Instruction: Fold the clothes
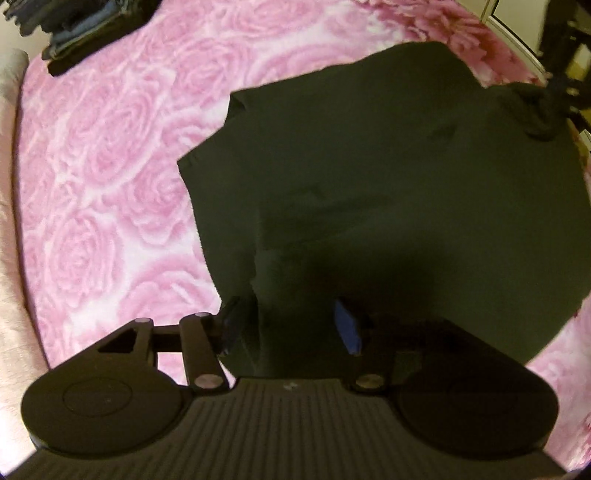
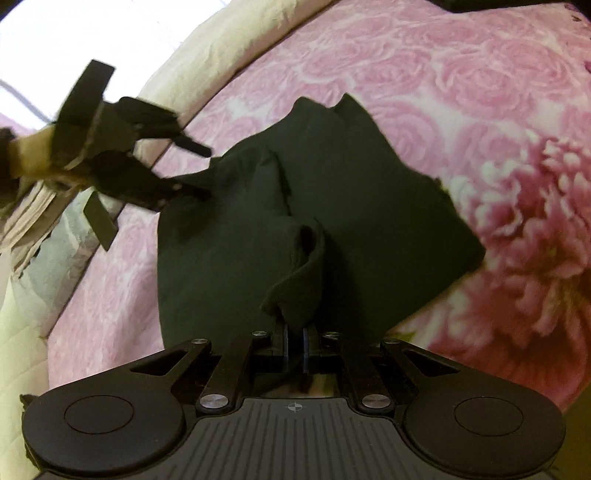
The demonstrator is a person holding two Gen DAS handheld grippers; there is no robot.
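Garment (image 2: 229,258) edge pinched in right gripper (image 2: 294,349).

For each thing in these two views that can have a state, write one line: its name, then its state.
left gripper: open, fabric between its fingers
right gripper: shut on the dark garment
dark garment: partly folded, one edge lifted off the pink bedspread
stack of clothes: folded, piled

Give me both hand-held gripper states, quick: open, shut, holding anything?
Left hand-held gripper: open, black garment between its blue pads, not clamped.
Right hand-held gripper: shut on a fold of the black garment.
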